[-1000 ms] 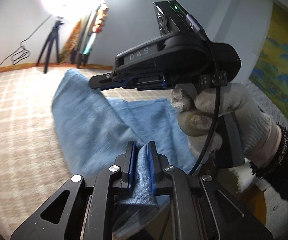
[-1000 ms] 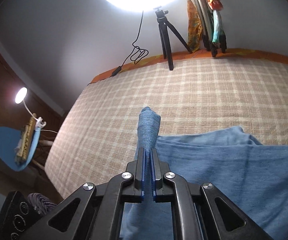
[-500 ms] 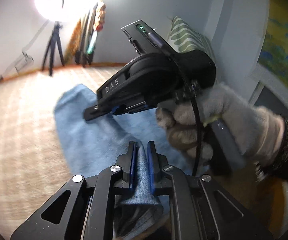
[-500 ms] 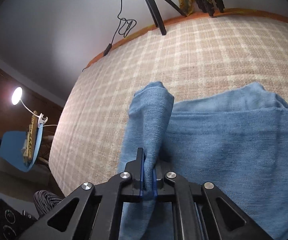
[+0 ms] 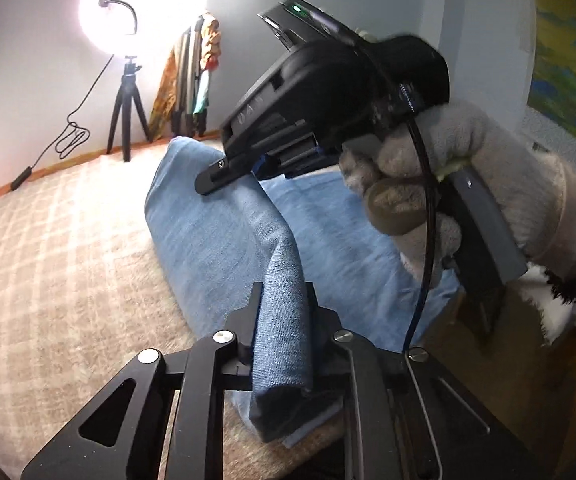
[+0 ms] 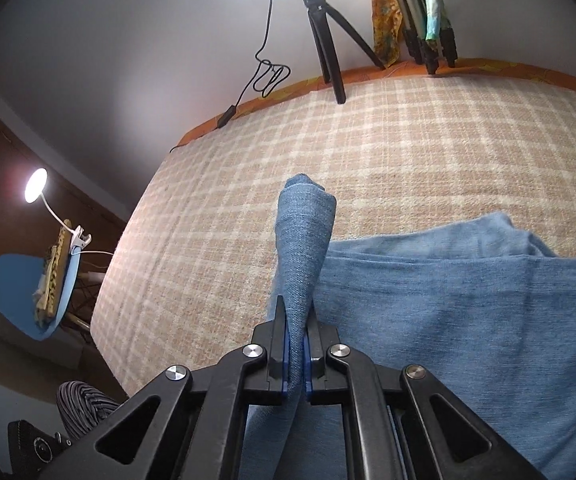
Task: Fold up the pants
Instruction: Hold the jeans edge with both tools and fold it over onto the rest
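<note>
Each hand-held gripper, left (image 5: 283, 312) and right (image 6: 296, 344), pinches a fold of the pants (image 5: 223, 240) above the bed (image 6: 408, 152). Gripping both ends likely lets the fold land evenly.

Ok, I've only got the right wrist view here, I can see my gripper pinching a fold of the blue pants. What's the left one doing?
Observer: The left gripper is shut on the pants too, a thick bunched fold between its pads.
Operator: Where's my right gripper relative to that?
Observer: In the left wrist view the right gripper is beyond the left one, its tips at the far raised edge of the same fold.
Operator: Can you see the hand on it?
Observer: Yes, a gloved hand wraps the right gripper's handle, with a black cable running down across the fingers.
</note>
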Tool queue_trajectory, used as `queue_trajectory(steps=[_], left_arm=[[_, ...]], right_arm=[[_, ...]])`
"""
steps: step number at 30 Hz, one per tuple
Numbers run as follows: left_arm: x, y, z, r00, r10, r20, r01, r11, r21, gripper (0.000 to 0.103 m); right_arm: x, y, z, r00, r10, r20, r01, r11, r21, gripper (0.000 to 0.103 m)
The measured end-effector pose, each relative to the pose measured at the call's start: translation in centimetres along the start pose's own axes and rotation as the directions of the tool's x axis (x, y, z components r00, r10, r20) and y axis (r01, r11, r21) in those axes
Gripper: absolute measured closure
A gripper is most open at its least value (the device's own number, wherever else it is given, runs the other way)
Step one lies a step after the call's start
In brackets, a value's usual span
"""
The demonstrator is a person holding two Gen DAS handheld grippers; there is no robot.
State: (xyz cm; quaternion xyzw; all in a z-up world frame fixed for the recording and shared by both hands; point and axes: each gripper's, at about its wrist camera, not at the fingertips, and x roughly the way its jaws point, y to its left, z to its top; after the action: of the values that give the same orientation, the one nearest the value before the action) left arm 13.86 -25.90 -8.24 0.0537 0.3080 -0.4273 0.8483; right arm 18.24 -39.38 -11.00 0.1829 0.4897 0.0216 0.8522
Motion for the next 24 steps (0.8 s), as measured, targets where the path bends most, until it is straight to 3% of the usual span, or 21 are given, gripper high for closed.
queue_trajectory(steps=[8,18,24], left_arm=[[1.8,-1.8,2.7,0.995,-0.094,0.026,0.094,0.996,0.01,0.091],[4.8,-5.6,5.5,0.972,-0.233,0.018,0.233,0.973,0.003,0.091],[6.1,-7.6,6.1,0.962,-0.272,-0.003,0.272,0.962,0.005,0.091]], right_arm=[[-4.0,-2.3,0.2,0.997,-0.045,0.07,0.045,0.999,0.013,0.101],[-9.2,-6.6,0.0,0.984,-0.122,0.128,0.116,0.992,0.054,0.101],[-10.9,-9.1,-0.2,0.976,-0.169,0.135,0.16,0.984,0.076,0.101]])
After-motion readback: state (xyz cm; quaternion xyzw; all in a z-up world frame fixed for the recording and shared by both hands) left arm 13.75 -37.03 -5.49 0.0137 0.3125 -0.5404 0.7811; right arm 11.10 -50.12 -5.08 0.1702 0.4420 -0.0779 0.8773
